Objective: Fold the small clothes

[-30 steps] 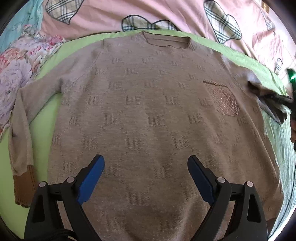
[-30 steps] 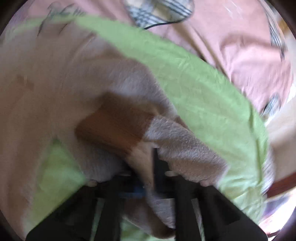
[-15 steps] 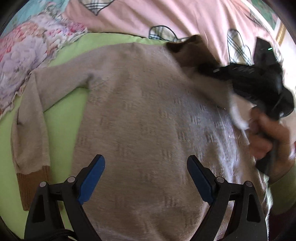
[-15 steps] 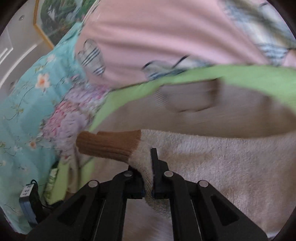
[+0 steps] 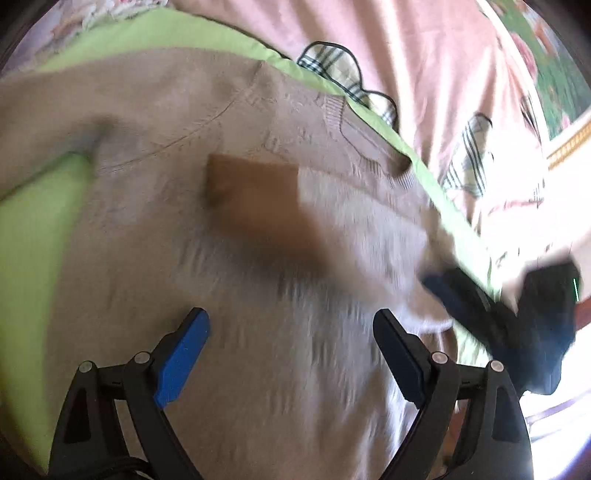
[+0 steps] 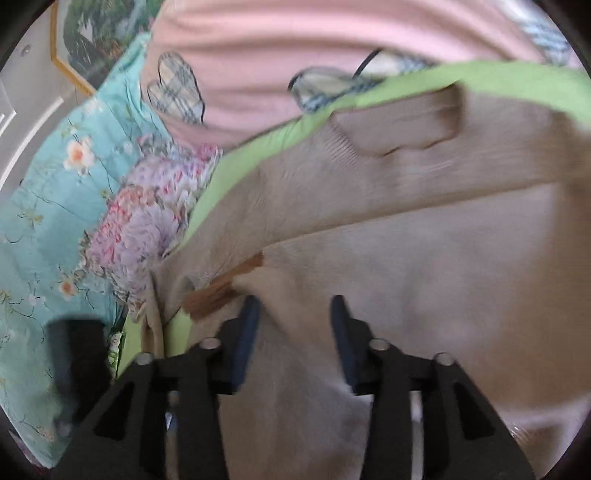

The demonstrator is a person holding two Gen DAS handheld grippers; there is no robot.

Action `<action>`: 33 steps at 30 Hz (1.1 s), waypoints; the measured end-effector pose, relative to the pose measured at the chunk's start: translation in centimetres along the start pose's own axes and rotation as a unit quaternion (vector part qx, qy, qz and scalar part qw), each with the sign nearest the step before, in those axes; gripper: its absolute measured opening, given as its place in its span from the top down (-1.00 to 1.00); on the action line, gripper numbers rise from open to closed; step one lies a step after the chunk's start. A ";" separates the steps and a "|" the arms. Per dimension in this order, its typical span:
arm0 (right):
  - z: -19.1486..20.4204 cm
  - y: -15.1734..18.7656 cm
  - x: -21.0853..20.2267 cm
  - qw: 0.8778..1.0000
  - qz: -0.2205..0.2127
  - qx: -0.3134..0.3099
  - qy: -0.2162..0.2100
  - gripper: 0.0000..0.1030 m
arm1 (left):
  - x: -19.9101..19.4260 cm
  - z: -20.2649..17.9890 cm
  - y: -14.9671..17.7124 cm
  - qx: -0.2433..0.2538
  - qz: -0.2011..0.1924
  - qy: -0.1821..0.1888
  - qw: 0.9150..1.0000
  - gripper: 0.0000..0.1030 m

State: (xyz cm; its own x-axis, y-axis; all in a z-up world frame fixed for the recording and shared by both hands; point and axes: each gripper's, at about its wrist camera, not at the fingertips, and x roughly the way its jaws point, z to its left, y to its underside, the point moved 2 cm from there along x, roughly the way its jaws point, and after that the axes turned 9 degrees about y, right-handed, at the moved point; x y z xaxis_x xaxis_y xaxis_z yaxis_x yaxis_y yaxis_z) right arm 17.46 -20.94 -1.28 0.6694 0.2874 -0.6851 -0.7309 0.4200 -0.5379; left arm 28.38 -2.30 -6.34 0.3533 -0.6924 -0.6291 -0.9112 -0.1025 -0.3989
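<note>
A beige knit sweater [image 5: 155,229] lies front up on a green sheet [image 5: 33,229]. One sleeve [image 5: 354,236] with a brown cuff [image 5: 255,184] lies folded across the chest. My left gripper [image 5: 291,332] is open and empty above the sweater's lower body. My right gripper [image 6: 295,314] is open over the folded sleeve [image 6: 424,266], with the brown cuff [image 6: 221,288] just left of its fingers; it also shows blurred at the right in the left wrist view [image 5: 517,317]. The neckline [image 6: 402,125] is at the top.
A pink blanket with plaid hearts [image 5: 424,66] lies beyond the green sheet. A floral pillow [image 6: 147,221] and teal flowered bedding [image 6: 48,206] lie to the left. A framed picture [image 6: 96,33] hangs on the wall.
My right gripper carried the sleeve across the chest, opened and let it go; the cuff now lies on the sweater. My left gripper shifted toward the neckline side and stayed open.
</note>
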 end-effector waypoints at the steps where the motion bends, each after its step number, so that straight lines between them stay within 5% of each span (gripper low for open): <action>1: -0.2 0.2 -0.8 1.000 -0.006 0.000 0.006 0.02 | 0.5 -0.2 -0.4 -0.003 -0.006 0.004 1.000 -0.76; 5: -2.5 2.6 -5.0 0.999 -0.031 0.029 0.018 0.02 | 2.5 -0.6 -2.0 -0.006 -0.019 0.001 1.000 -0.70; 7: -3.6 3.6 -6.2 0.998 -0.037 0.047 0.028 0.02 | 3.2 -0.8 -2.5 0.004 -0.026 -0.015 1.000 -0.40; 9: -4.7 4.5 -7.1 0.996 -0.043 0.068 0.032 0.02 | 3.7 -1.1 -3.0 0.022 -0.030 -0.029 0.999 0.32; 11: -5.7 5.1 -8.2 0.994 -0.053 0.084 0.041 0.02 | 4.3 -1.0 -3.8 0.026 -0.028 -0.032 0.999 0.76; 18: -8.9 4.3 -11.6 0.986 -0.085 0.111 0.091 0.02 | 0.0 -1.9 -5.0 0.092 -0.095 -0.068 0.989 0.86; 22: -11.4 2.6 -11.6 0.977 -0.085 0.103 0.167 0.02 | 2.0 1.1 -5.2 0.072 -0.053 -0.081 0.993 0.85; 26: -13.6 -0.8 -10.2 0.969 -0.074 0.100 0.212 0.02 | 0.9 0.7 -5.2 0.087 -0.074 -0.081 0.990 0.84; 29: -15.8 -2.8 -7.7 0.963 -0.044 0.102 0.246 -0.21 | 0.4 0.8 -5.0 0.094 -0.079 -0.087 0.989 0.84; 33: -17.2 -3.5 -4.2 0.965 -0.002 0.102 0.241 -0.20 | 0.6 0.9 -4.0 0.100 -0.068 -0.094 0.988 0.83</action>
State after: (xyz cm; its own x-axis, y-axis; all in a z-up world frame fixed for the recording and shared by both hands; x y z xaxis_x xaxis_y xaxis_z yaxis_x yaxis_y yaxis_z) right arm 14.88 -38.38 -4.97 0.4967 -0.1286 -0.8584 -0.6536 0.5952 -0.4674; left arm 32.45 -1.64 -5.66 0.5203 -0.5344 -0.6661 -0.7991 -0.0296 -0.6005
